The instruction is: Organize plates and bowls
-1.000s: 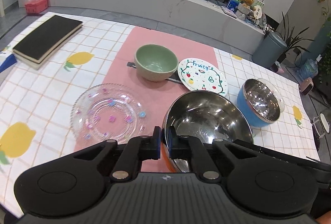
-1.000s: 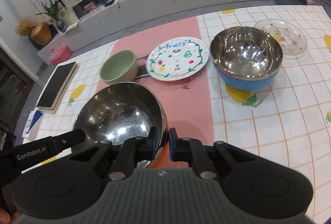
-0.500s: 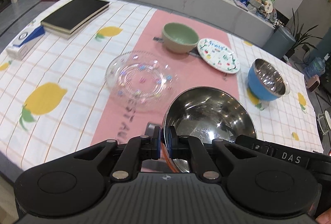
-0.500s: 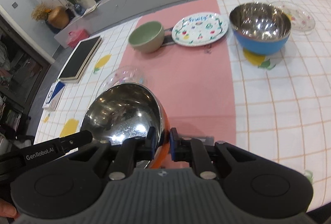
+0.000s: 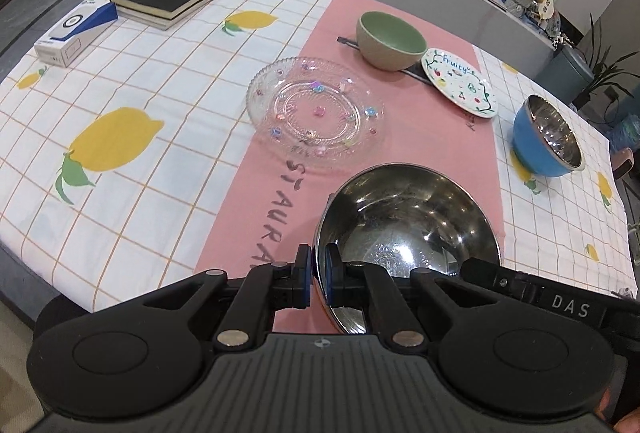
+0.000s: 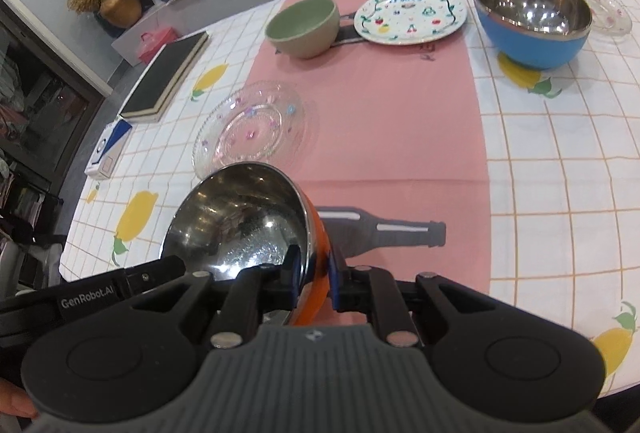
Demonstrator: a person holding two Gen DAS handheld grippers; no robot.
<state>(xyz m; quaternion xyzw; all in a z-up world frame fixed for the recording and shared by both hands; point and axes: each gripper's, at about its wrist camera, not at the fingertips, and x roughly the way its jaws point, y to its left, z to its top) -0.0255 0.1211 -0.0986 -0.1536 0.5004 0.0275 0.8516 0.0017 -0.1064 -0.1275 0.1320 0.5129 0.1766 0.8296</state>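
Looking along the left hand-held gripper (image 5: 316,283), its jaws clench the near-left rim of the orange steel bowl (image 5: 408,221), held above the tabletop (image 5: 120,193) near a glass plate (image 5: 316,113); farther right lie a green bowl (image 5: 390,41), fruit plate (image 5: 460,83) and blue bowl (image 5: 546,141). From the right hand-held gripper (image 6: 316,279), jaws grasp the same bowl's right rim, tilted.

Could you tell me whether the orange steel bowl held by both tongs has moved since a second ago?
Yes. The orange steel bowl has drawn back toward the near table edge, away from the blue bowl and the green bowl.
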